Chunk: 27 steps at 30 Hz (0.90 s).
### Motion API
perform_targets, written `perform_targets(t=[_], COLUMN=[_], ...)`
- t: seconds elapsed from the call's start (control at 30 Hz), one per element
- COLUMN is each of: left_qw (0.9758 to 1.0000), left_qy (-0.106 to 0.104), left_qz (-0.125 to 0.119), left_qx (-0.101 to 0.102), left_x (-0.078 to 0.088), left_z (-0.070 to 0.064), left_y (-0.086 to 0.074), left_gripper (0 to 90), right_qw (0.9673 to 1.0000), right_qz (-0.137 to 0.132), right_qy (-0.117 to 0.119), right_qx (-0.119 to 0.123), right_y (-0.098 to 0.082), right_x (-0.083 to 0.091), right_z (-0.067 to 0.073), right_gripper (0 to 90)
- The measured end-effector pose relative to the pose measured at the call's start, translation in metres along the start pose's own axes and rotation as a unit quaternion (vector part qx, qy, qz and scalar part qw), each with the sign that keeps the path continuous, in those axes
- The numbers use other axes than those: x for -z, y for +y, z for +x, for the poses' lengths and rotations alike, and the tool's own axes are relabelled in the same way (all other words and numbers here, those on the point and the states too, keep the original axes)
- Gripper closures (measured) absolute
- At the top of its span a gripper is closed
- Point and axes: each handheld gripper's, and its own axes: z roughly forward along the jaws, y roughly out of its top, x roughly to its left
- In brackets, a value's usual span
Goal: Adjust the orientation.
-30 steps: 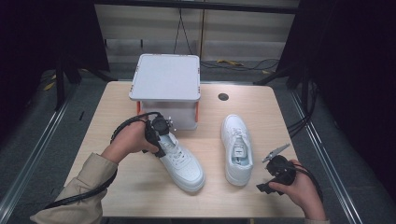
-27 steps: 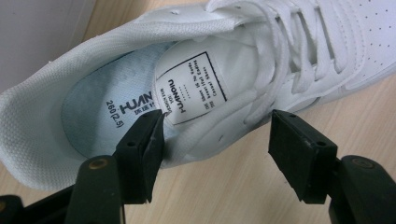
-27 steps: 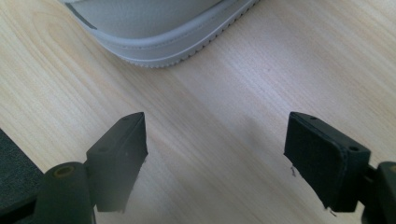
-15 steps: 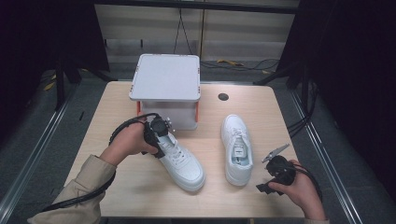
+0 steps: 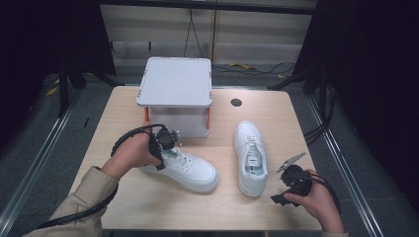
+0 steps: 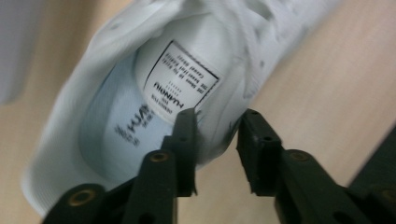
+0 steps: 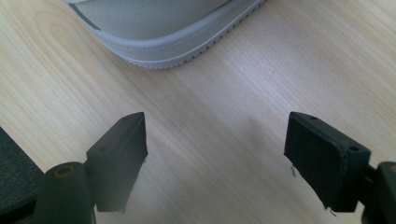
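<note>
Left shoe (image 5: 183,168) lies on the table (image 5: 276,118) with toe toward the person's right, collar wall pinched by the left gripper (image 6: 212,128), other shoe (image 5: 250,157) just beside the wide-open, idle right gripper (image 7: 215,154).

High view: counter (image 5: 148,207) evenly lit from overhead, moderately bright; surroundings to left and right fall to near black. Soft, short shadows under the box (image 5: 175,91) and both shoes. Picture slightly soft, no glare.

Left gripper view: white shoe (image 6: 140,93) strongly blurred, the far part washed out; label text only partly legible; jaws in the near field dark, edges soft.

Right gripper view: wood grain fairly sharp and bright; faint diffuse shadow on the counter between the jaws; jaw tips slightly soft.
</note>
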Motion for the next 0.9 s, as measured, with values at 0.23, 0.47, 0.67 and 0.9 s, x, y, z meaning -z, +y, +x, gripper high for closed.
perform_targets(t=[0.23, 0.47, 0.67, 0.9], left_qw=[0.9971, 0.9981, 0.9970, 0.9960], left_qy=[0.001, -0.014, -0.033, -0.036], left_qz=[-0.058, -0.053, -0.066, -0.082], left_qx=[-0.049, -0.028, -0.024, 0.006], left_x=[-0.008, -0.023, -0.018, 0.006], left_z=[0.000, 0.003, -0.004, -0.005], left_y=[-0.018, -0.021, -0.018, -0.014], left_gripper=[63.9, 69.2, 79.5, 81.9], right_qw=[1.0000, 1.0000, 1.0000, 1.0000], right_qz=[-0.001, -0.003, -0.004, -0.009], right_qy=[-0.003, -0.001, -0.003, -0.002], right_qx=[0.002, 0.004, 0.003, 0.002], right_y=[0.001, 0.002, 0.001, 0.001], right_x=[0.002, 0.002, 0.002, 0.003], right_z=[0.001, 0.002, 0.000, 0.001], right_gripper=[20.5, 20.6, 20.8, 20.8])
